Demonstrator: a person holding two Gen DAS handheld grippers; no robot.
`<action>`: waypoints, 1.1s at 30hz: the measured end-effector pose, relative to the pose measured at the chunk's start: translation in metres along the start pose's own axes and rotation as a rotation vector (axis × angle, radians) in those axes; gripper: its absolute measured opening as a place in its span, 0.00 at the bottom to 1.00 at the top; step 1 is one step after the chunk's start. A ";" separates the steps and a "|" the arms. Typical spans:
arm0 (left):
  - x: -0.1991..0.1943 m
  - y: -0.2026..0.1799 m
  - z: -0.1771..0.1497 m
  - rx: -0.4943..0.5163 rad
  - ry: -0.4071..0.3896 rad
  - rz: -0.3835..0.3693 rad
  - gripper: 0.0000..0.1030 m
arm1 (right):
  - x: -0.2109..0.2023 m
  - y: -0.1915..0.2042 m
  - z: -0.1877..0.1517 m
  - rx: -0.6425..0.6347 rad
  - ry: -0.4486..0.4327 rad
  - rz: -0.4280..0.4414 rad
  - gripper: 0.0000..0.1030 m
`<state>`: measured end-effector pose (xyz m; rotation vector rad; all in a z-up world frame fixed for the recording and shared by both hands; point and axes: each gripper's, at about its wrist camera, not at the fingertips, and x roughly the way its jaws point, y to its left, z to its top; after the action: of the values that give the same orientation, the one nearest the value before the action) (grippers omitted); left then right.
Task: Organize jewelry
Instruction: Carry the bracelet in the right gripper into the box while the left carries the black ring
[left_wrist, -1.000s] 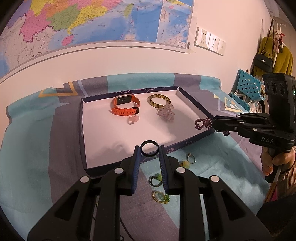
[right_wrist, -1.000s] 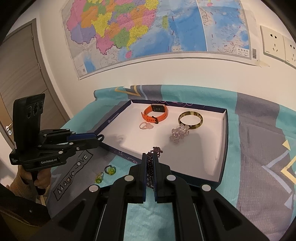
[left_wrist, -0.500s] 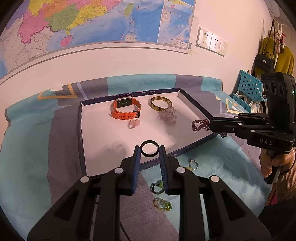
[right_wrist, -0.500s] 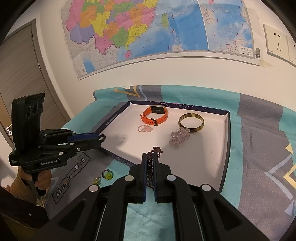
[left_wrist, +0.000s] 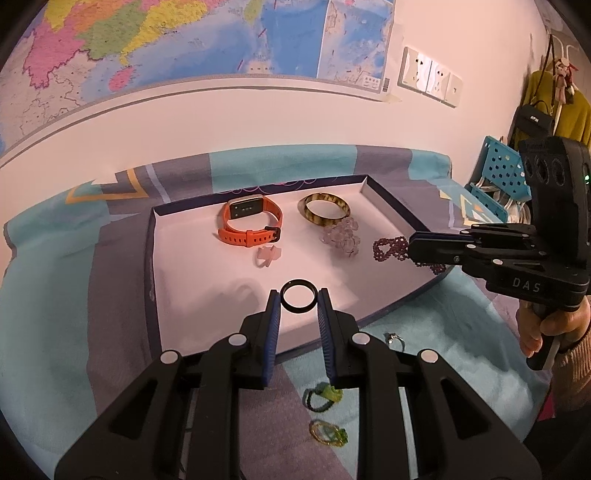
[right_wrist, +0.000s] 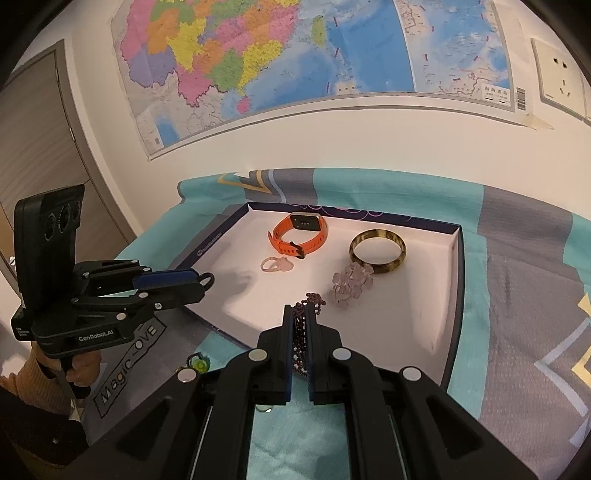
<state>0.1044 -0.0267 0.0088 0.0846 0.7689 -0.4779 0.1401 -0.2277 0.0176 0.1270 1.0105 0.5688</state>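
My left gripper (left_wrist: 298, 300) is shut on a black ring (left_wrist: 298, 294), held above the near part of the white tray (left_wrist: 207, 295). My right gripper (right_wrist: 300, 314) is shut on a dark purple bead bracelet (right_wrist: 300, 332), held over the tray's (right_wrist: 448, 332) near edge; it also shows in the left wrist view (left_wrist: 388, 249). In the tray lie an orange watch (left_wrist: 251, 221), a brown bangle (left_wrist: 325, 208), a clear flower piece (left_wrist: 341, 236) and a pale pink ring (left_wrist: 266, 255).
On the teal and grey cloth (left_wrist: 74, 332) in front of the tray lie a silver ring (left_wrist: 394, 339), a green ring (left_wrist: 323, 395) and a yellow-green ring (left_wrist: 328, 432). A wall with a map stands behind. A blue crate (left_wrist: 496, 177) is at the right.
Both grippers have moved forward over the tray, each still holding its piece. The loose rings on the cloth now lie further behind the left fingertips.
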 end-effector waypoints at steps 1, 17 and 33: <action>0.002 0.000 0.001 -0.002 0.003 -0.001 0.20 | 0.002 0.000 0.001 -0.002 0.003 0.000 0.05; 0.022 0.004 0.004 -0.025 0.032 0.004 0.20 | 0.022 -0.006 0.004 -0.010 0.039 -0.007 0.05; 0.035 0.005 0.010 -0.026 0.052 0.018 0.20 | 0.029 -0.009 0.007 -0.014 0.053 -0.010 0.05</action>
<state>0.1347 -0.0381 -0.0085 0.0802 0.8242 -0.4496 0.1609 -0.2198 -0.0043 0.0953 1.0579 0.5723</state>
